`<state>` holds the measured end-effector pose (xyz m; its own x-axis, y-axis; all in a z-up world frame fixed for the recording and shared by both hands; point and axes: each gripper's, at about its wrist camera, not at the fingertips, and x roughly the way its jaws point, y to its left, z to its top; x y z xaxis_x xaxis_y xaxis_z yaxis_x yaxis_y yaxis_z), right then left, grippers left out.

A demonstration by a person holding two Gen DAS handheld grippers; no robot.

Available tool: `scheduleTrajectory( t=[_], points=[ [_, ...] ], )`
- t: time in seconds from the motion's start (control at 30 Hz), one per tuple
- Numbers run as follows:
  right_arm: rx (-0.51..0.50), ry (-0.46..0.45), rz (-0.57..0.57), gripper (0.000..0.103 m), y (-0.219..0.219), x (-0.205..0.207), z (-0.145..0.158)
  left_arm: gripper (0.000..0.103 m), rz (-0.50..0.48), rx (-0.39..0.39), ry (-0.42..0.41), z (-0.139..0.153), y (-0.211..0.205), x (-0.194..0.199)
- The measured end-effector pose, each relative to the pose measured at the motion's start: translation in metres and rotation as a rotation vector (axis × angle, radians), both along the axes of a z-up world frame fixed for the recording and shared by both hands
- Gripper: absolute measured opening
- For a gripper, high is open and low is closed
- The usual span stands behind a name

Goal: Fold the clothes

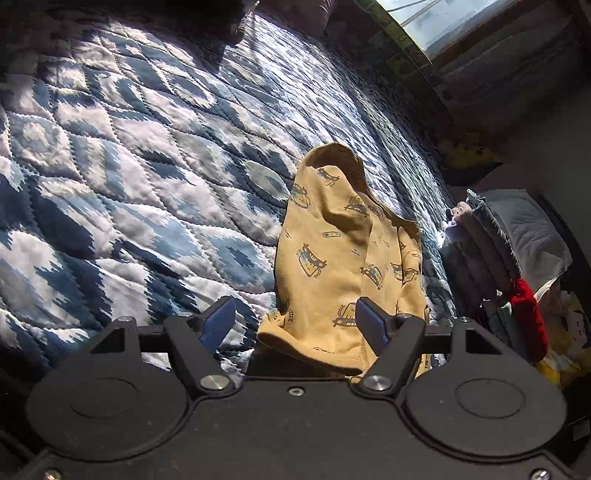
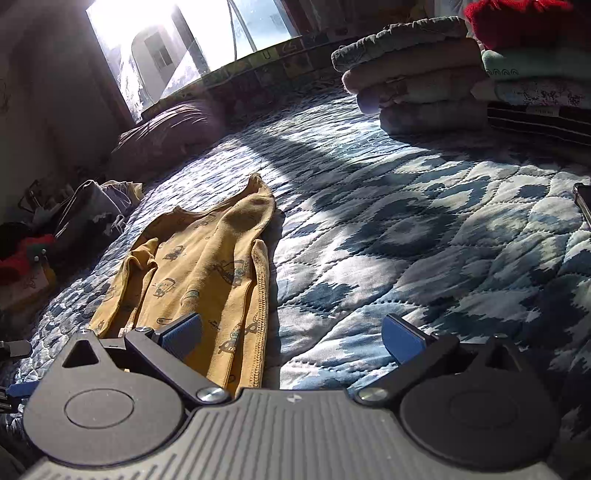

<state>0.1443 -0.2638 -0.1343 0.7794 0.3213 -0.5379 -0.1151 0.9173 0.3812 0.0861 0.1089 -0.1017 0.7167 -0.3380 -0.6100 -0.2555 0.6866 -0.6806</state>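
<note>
A yellow garment (image 1: 332,240) printed with small cars lies crumpled on the blue and white quilt (image 1: 129,166). My left gripper (image 1: 295,317) is open, and the garment's near hem sits between its blue fingers, bunched towards the right finger (image 1: 371,321). The right wrist view shows the same garment (image 2: 207,266) lying lengthways on the quilt (image 2: 406,240), neckline at the far end. My right gripper (image 2: 291,332) is open at the near hem. Its left finger (image 2: 183,330) is over the cloth and its right finger (image 2: 400,334) over bare quilt.
A stack of folded clothes (image 2: 424,85) with a red item (image 2: 517,18) on top stands at the far right; it is the stack (image 1: 480,251) in the left wrist view. A pillow (image 2: 166,136) lies below the window. A loose pile (image 2: 92,210) sits left.
</note>
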Motion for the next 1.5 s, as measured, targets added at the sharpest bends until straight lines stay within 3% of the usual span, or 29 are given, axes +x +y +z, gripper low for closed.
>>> scheduleTrajectory(
  t=[0.2,0.37,0.47,0.53,0.63,0.9,1.07,1.3,1.5],
  points=[
    [-0.153,-0.002,0.008,0.103,0.019,0.0,-0.007,0.053,0.041,-0.203,0.03,-0.027,-0.009,-0.007],
    [-0.213,-0.004,0.007,0.103,0.027,-0.001,-0.01,0.048,0.077,-0.248,0.035,-0.037,-0.013,0.002],
    [-0.225,-0.022,0.007,0.103,0.028,-0.003,-0.012,0.036,0.098,-0.201,0.035,-0.039,-0.014,0.006],
    [-0.239,-0.045,0.006,0.103,0.03,-0.005,-0.014,0.016,0.11,-0.144,0.024,-0.036,-0.013,0.007],
    [-0.245,-0.072,0.004,0.103,0.03,-0.007,-0.016,0.005,0.103,-0.074,-0.017,-0.029,-0.008,0.008],
    [-0.056,-0.1,-0.07,0.103,0.01,-0.002,-0.016,0.003,0.114,0.071,-0.212,0.014,0.025,0.013],
    [-0.101,-0.086,-0.051,0.103,0.016,0.0,-0.015,0.003,0.137,0.157,-0.337,0.053,0.056,0.023],
    [-0.085,-0.069,-0.059,0.103,0.014,0.006,-0.012,0.003,0.145,0.319,-0.339,0.071,0.085,0.047],
    [-0.03,-0.061,-0.077,0.103,0.008,0.01,-0.01,0.003,0.149,0.316,-0.307,0.057,0.111,0.066]
  ],
)
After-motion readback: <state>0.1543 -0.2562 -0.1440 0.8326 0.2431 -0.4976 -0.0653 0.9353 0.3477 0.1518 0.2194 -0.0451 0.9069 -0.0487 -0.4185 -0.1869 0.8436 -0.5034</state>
